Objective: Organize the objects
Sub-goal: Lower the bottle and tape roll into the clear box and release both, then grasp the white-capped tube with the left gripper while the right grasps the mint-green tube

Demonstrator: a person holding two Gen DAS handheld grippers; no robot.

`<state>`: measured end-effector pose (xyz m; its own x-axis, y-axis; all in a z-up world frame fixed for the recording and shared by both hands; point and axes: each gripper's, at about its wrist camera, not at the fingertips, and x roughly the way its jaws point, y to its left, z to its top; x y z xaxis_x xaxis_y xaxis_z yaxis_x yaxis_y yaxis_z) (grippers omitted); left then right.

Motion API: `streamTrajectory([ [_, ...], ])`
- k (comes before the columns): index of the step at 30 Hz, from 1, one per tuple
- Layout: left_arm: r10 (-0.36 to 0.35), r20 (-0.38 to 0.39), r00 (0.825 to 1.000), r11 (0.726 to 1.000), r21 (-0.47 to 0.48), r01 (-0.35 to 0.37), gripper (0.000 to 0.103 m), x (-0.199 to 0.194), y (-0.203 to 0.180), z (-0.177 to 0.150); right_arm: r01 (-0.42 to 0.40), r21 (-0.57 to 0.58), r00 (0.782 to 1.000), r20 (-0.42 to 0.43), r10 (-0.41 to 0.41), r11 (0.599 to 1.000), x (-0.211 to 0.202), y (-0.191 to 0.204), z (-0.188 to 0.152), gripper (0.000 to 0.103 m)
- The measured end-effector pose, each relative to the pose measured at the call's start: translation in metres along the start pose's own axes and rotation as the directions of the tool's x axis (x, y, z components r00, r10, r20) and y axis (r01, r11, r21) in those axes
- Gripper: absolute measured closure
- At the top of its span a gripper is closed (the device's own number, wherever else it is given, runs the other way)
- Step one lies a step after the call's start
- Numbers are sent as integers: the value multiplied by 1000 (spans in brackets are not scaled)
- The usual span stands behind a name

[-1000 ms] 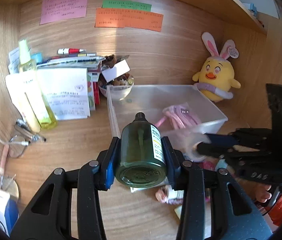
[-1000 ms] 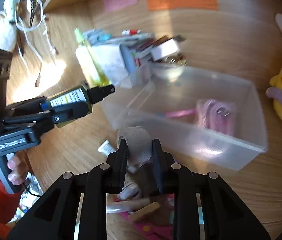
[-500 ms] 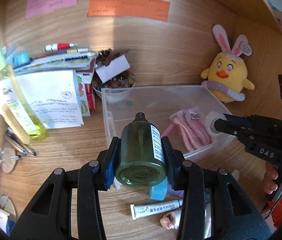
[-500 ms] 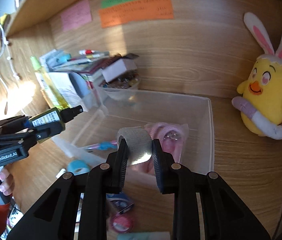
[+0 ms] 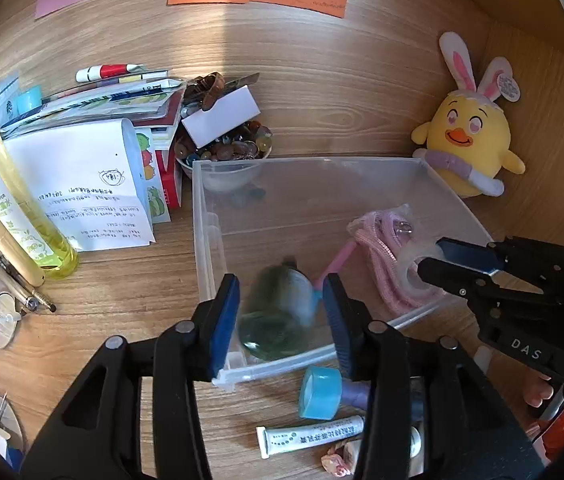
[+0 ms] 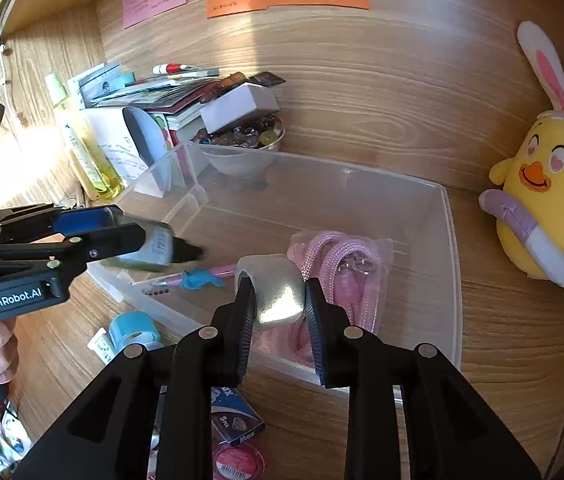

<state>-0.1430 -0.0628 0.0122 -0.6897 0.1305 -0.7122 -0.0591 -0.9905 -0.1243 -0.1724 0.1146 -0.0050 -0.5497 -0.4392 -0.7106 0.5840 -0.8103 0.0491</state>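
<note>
A clear plastic bin (image 5: 218, 256) (image 6: 452, 264) stands mid-desk. My left gripper (image 5: 282, 308) (image 6: 122, 236) is open over the bin's near-left corner, and the green spray bottle (image 5: 278, 316) (image 6: 154, 246) is blurred between its parted jaws, dropping into the bin. My right gripper (image 6: 278, 300) (image 5: 430, 268) is shut on a grey tape roll (image 6: 272, 292) (image 5: 414, 276) held over the bin's near-right side. A pink cord (image 5: 382, 252) (image 6: 342, 264) and a pink-and-blue pen (image 6: 198, 276) lie inside the bin.
A blue tape roll (image 5: 320, 392) (image 6: 134, 330), a white tube (image 5: 310, 436) and small packets lie in front of the bin. Papers (image 5: 82, 188), a yellow bottle (image 5: 6, 208) and a bowl of beads (image 5: 226, 152) are at the left. A yellow plush chick (image 5: 470, 140) (image 6: 550, 192) sits at the right.
My left gripper has opened and the green bottle has left its jaws, falling toward the bin. Both grippers have moved forward over the bin, the right one still holding the tape roll.
</note>
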Motion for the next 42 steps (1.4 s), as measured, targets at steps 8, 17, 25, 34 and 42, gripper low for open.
streamTrajectory([
  [8,29,51,998,999,21,-30,23,-23,-12,-6,-13,-8,999,50,14,1000,-27,3,-5,43],
  [17,65,76,995,997,42,-68,4,-47,-20,-27,-16,-31,993,117,19,999,-72,12,-26,30],
  [25,46,-36,998,999,21,-45,4,-39,-19,-65,-53,-17,995,83,55,998,-81,19,-64,30],
  [34,54,-78,995,999,10,-54,4,-47,-24,-109,-81,-27,997,12,81,996,-76,34,-112,31],
  [42,23,-104,994,998,65,-16,4,-60,-50,-135,-48,-69,999,-28,46,996,-69,39,-128,39],
])
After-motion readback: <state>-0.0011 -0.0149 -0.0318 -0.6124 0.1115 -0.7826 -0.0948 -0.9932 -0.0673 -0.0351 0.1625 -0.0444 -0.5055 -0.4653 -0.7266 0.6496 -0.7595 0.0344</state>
